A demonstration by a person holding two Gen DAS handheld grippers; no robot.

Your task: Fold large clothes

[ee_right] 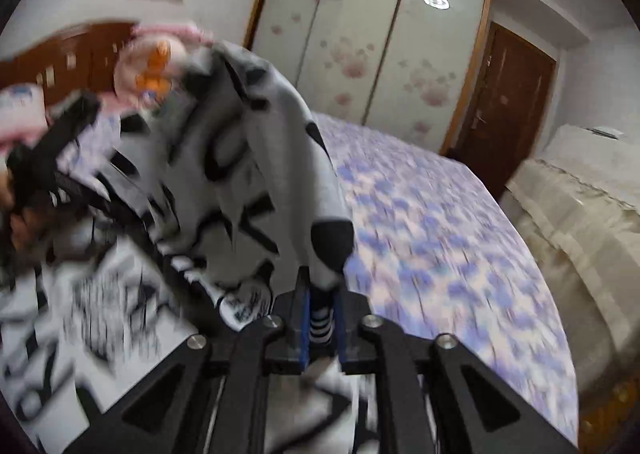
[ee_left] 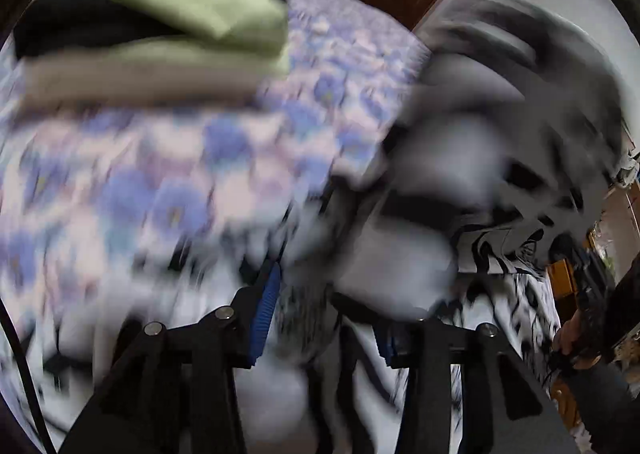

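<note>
Pinching grey garment [ee_right: 256,181]: right claw [ee_right: 320,318]; left claw [ee_left: 324,318] spread.

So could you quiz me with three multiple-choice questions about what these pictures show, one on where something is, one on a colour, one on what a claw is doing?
1. Where is the stack of folded clothes?
A. on the flowered bedspread
B. on the floor
C. inside the wardrobe

2. What colour is the top piece of that stack?
A. red
B. light green
C. navy

3. What is the right claw doing?
A. hanging open with nothing in it
B. pinching the grey and black patterned garment
C. gripping a door handle

Answers:
1 A, the left view shows the stack resting on the blue-flowered bedspread.
2 B, the uppermost fold is pale green, above a black layer.
3 B, a striped edge of the garment sits clamped between its blue pads.
</note>
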